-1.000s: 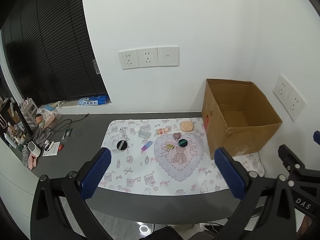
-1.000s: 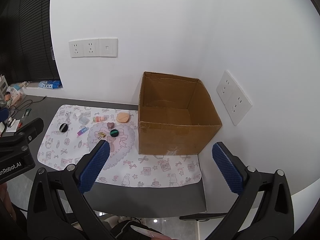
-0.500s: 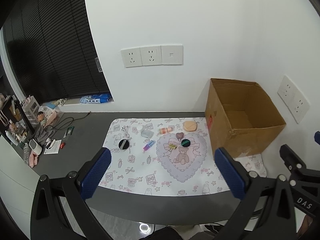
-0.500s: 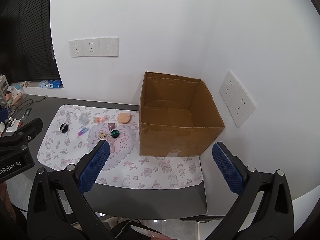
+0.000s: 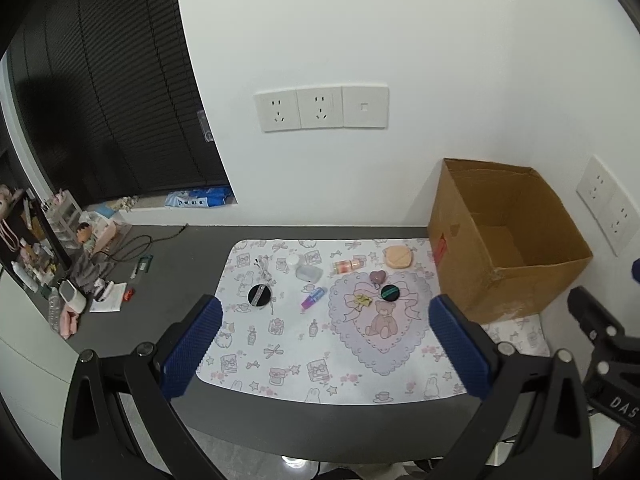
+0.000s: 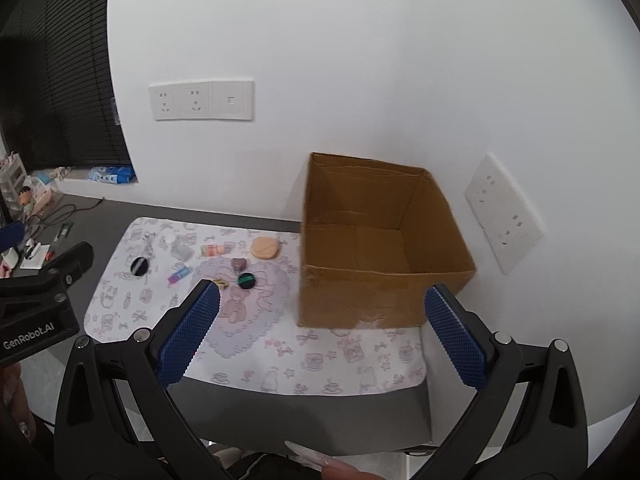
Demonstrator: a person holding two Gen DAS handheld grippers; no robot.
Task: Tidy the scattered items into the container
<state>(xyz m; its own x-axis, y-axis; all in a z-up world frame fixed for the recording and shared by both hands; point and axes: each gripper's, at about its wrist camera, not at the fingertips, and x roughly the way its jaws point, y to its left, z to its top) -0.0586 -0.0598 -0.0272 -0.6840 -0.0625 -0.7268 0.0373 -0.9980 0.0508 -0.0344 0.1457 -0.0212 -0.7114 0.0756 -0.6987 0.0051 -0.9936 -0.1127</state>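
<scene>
Box (image 5: pixel 520 276) nearer than before; left gripper (image 5: pixel 326 344), right gripper (image 6: pixel 322 332) jaws wide, empty.

Cardboard box (image 5: pixel 504 276): open, upright, at mat's right end. Scattered left of it: peach puff (image 5: pixel 397 257), heart (image 5: pixel 377 277), green-striped disc (image 5: pixel 389 293), black disc (image 5: pixel 258 295), tube (image 5: pixel 313 298).

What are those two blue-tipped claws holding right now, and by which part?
Nothing. The left gripper and the right gripper are both wide open above the table edge; the small scattered items lie untouched on the patterned mat beside the brown cardboard box.
</scene>
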